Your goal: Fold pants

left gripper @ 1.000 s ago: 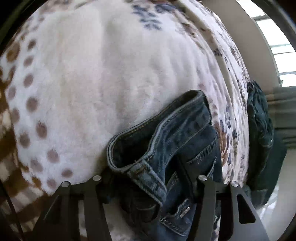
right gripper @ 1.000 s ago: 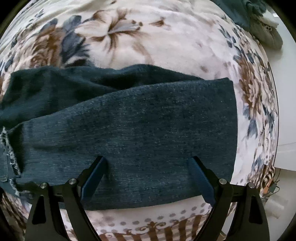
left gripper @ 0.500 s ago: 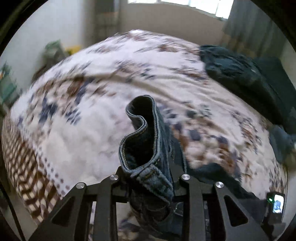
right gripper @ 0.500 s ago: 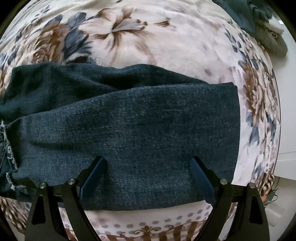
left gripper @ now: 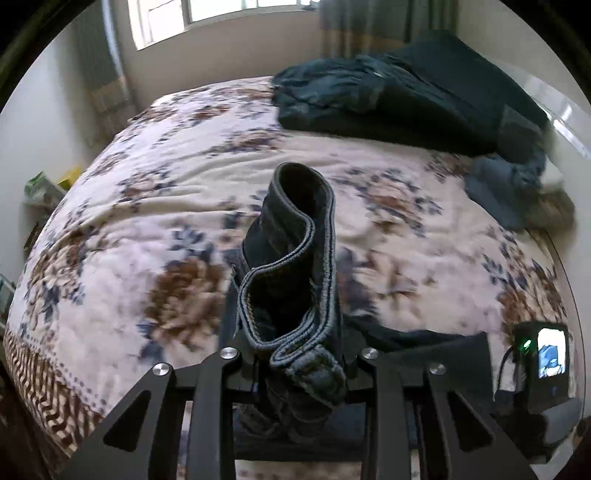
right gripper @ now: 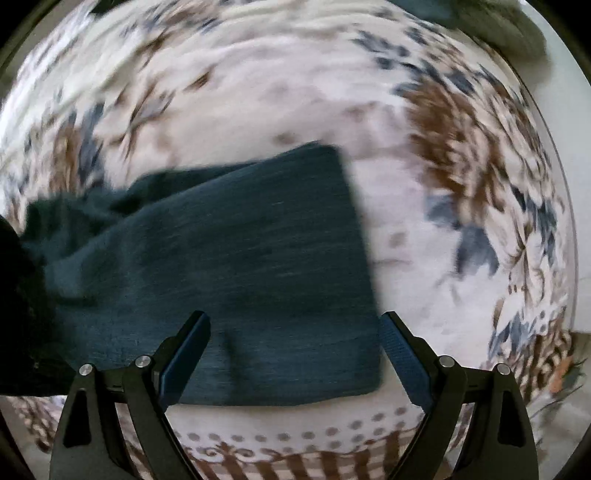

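- the jeans (left gripper: pixel 291 258) are heavy dark-blue denim, matt, with a thick stitched waistband edge worn paler along the seam
- in the right wrist view the jeans leg (right gripper: pixel 236 266) shows a fine, slightly rough weave
- the bed cover (left gripper: pixel 155 221) is soft, fuzzy cloth, matt, printed with brown and blue flowers
- the left gripper (left gripper: pixel 295 354) has matt black arms with shiny silver bolt heads
- the right gripper (right gripper: pixel 291 354) carries blue ribbed pads (right gripper: pixel 400 354)
- the dark heap (left gripper: pixel 399 99) at the far end is matt cloth

Bed w/ floral blanket (left gripper: pixel 155 206), bright window (left gripper: pixel 221 14) behind, curtains (left gripper: pixel 365 22), pale wall (left gripper: pixel 33 122) left.
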`<state>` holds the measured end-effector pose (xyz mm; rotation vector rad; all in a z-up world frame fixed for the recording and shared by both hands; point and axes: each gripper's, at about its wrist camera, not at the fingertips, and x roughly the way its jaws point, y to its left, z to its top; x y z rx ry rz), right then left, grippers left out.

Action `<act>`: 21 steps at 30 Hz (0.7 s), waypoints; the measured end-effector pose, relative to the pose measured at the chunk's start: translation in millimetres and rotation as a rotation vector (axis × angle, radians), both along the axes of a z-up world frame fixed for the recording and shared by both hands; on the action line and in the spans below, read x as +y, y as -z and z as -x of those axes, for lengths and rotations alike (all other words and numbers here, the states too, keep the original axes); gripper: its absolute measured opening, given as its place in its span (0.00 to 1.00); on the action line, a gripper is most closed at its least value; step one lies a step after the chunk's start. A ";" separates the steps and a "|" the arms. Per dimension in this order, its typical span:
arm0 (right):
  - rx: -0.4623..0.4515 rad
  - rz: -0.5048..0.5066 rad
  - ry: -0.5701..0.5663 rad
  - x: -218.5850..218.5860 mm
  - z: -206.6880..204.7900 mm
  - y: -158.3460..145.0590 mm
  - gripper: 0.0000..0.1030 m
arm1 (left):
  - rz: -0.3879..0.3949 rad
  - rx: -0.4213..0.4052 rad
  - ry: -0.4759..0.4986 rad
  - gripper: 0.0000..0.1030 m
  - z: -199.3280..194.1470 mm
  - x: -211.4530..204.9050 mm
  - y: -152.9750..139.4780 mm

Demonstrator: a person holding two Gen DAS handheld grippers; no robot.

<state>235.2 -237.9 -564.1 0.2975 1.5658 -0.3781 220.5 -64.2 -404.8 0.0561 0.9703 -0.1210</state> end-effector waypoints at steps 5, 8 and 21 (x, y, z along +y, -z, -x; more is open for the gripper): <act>-0.050 -0.019 0.086 -72.5 30.6 -16.5 0.92 | -0.026 0.017 0.090 0.24 10.1 -56.6 9.3; -0.058 -0.023 0.138 -111.1 48.6 -21.1 0.92 | -0.040 0.027 0.150 0.24 17.9 -88.2 15.2; -0.035 -0.017 0.324 -242.3 142.6 -32.1 0.92 | -0.166 0.145 0.364 0.29 45.8 -220.0 92.7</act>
